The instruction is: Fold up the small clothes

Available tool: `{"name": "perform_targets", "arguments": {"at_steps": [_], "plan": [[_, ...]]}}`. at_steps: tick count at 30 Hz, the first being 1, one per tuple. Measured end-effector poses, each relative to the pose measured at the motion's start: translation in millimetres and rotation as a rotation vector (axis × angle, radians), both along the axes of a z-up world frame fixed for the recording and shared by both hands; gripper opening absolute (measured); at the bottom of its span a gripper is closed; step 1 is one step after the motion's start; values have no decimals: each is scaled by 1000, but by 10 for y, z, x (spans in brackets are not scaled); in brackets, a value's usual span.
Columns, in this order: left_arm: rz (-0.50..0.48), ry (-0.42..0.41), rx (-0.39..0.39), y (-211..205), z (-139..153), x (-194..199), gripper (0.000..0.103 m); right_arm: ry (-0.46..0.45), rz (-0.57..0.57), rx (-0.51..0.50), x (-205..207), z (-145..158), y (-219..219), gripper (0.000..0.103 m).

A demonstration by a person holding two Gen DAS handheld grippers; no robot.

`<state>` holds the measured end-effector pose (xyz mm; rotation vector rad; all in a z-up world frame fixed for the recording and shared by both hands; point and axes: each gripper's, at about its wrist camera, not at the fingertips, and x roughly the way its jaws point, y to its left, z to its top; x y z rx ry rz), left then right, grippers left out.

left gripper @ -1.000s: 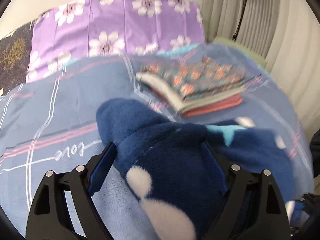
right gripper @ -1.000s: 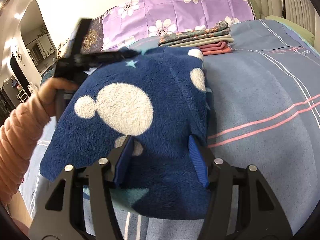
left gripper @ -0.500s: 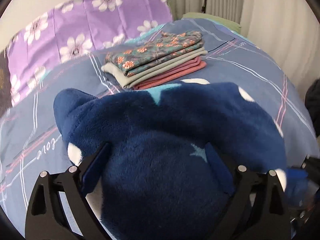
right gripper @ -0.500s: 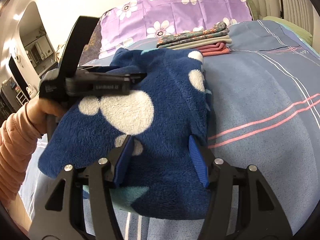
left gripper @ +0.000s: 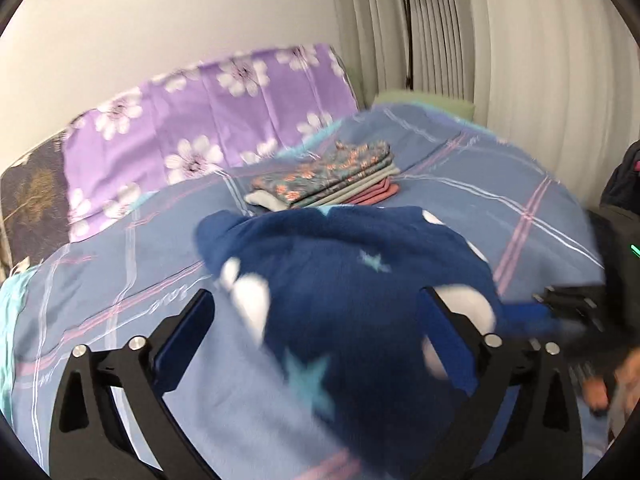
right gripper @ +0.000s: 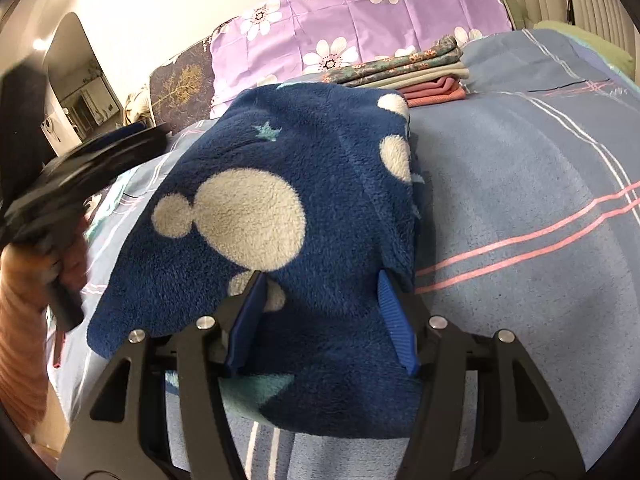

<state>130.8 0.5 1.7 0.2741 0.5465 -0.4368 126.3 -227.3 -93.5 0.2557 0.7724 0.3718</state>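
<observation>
Fleece garment, navy with cream blobs and little teal stars, is lying in a soft heap on the bed, folded over itself. It sits on a blue-grey bedspread with pink and white plaid lines, kind of a brushed, flat weave next to the fuzzy pile of the fleece. Behind it there's a neat stack of folded clothes: floral print on top, then pale grey, then salmon pink at the bottom. Purple daisy-print pillows lean along the headboard wall, with a dark one with a gold tree pattern beside them. Pleated pale curtains cover the far side of the room, and a black lamp stand runs up in front of them.

Right gripper has its blue ribbed pads spread fairly wide, the near edge of the fleece bunched between them; I honestly can't tell if it's clamped or just resting there. Left gripper has its jaws wide apart, holding nothing, with the fleece lying just ahead of and partly between them.

Left wrist view is pretty motion-blurred, so the fleece pattern smears there. In the right wrist view the left gripper is a dark blur at the left edge, with a hand in a peach ribbed sleeve partly cut off.
</observation>
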Motion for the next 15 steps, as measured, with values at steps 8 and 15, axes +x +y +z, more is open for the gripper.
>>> {"name": "perform_targets", "arguments": {"at_steps": [8, 15], "plan": [[-87, 81, 119, 72, -506, -1055, 101, -10, 0, -8, -14, -5, 14, 58], [59, 171, 67, -277, -859, -762, 101, -4, 1, -11, -12, 6, 20, 58]]}}
